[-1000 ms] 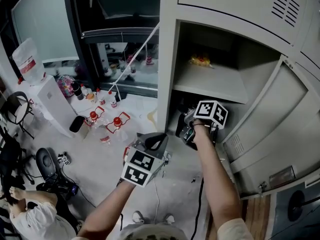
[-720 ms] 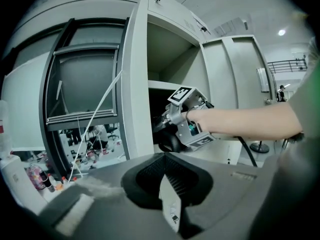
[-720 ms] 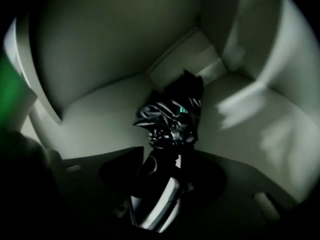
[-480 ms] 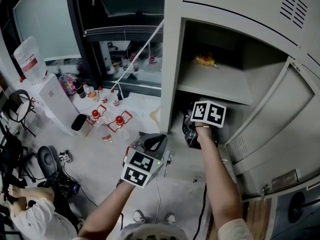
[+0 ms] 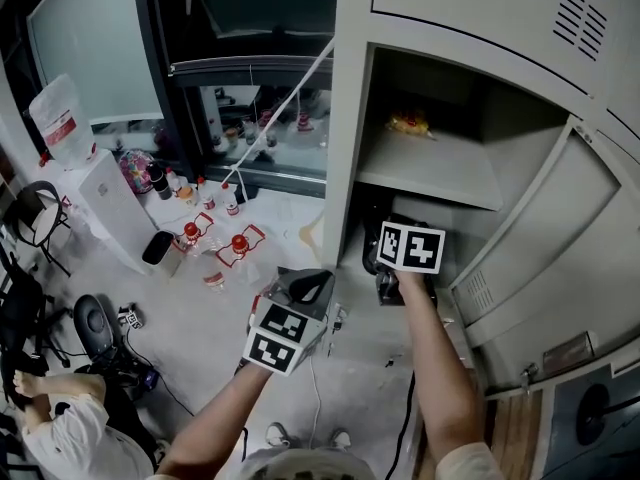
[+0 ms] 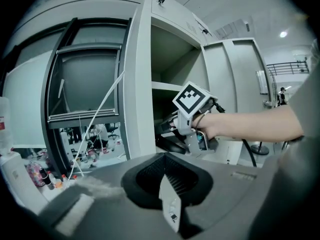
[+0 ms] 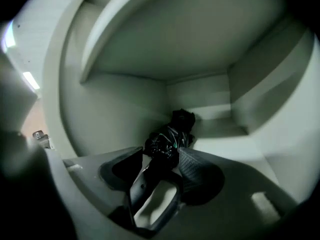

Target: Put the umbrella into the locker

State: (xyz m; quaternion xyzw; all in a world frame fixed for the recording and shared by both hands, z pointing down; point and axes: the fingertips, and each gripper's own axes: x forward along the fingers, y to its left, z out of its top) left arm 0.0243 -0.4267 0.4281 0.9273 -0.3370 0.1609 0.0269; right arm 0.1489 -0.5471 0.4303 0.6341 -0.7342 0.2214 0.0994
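A folded black umbrella (image 7: pixel 169 134) lies on the floor of the locker's lower compartment (image 7: pixel 235 149), under the shelf. My right gripper (image 7: pixel 162 154) reaches into that compartment and stands open. The umbrella's near end sits between and just past the pad tips, with no pad pressing on it. In the head view the marker cube (image 5: pixel 410 246) covers most of this gripper. A dark bit of the umbrella (image 5: pixel 380 233) shows behind the cube. My left gripper (image 5: pixel 305 284) hangs outside the locker to the left, shut and empty, and points toward the right hand (image 6: pixel 215 126).
The grey locker (image 5: pixel 345 118) has its door (image 5: pixel 545 228) swung open to the right. A yellow item (image 5: pixel 408 123) lies on its shelf (image 5: pixel 430 173). Red-capped bottles (image 5: pixel 215 243), a white dispenser (image 5: pixel 100 203), floor cables and a seated person (image 5: pixel 60 438) are at left.
The right gripper has rolled, so its marker cube now faces up more squarely, and has drawn back slightly toward the locker's front. The left gripper has stayed put.
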